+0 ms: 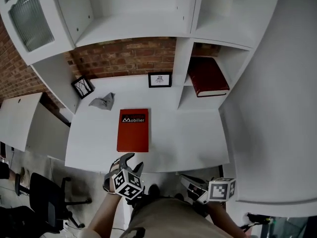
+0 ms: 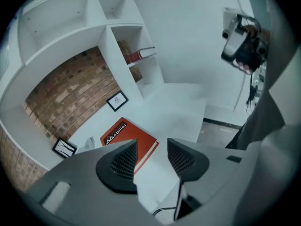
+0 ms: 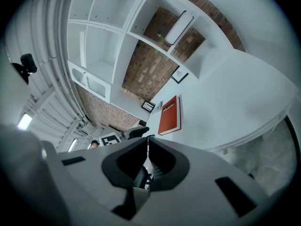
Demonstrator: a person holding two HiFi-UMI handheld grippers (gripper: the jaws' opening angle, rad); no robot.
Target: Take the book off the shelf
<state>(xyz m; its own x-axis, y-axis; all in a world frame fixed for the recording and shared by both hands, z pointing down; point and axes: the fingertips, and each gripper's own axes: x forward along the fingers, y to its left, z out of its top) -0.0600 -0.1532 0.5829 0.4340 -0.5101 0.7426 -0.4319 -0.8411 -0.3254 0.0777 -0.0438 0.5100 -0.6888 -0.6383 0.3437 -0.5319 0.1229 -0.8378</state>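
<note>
The head camera looks steeply down on the white table (image 1: pixel 198 138) from above its near edge, with the shelves (image 1: pixel 133 26) across the frame's top. The left claw (image 2: pixel 152 144) camera sits close over that edge, tilted downward. The right claw (image 3: pixel 147 140) camera sits lower, looking nearly level. All three share the table, the red book (image 1: pixel 132 130) lying on it, and the shelves.

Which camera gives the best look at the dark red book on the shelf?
The head view: the dark red book lies flat, its whole cover plainly visible. The left gripper view shows it small and edge-on; the right gripper view shows only its pale edge.
</note>
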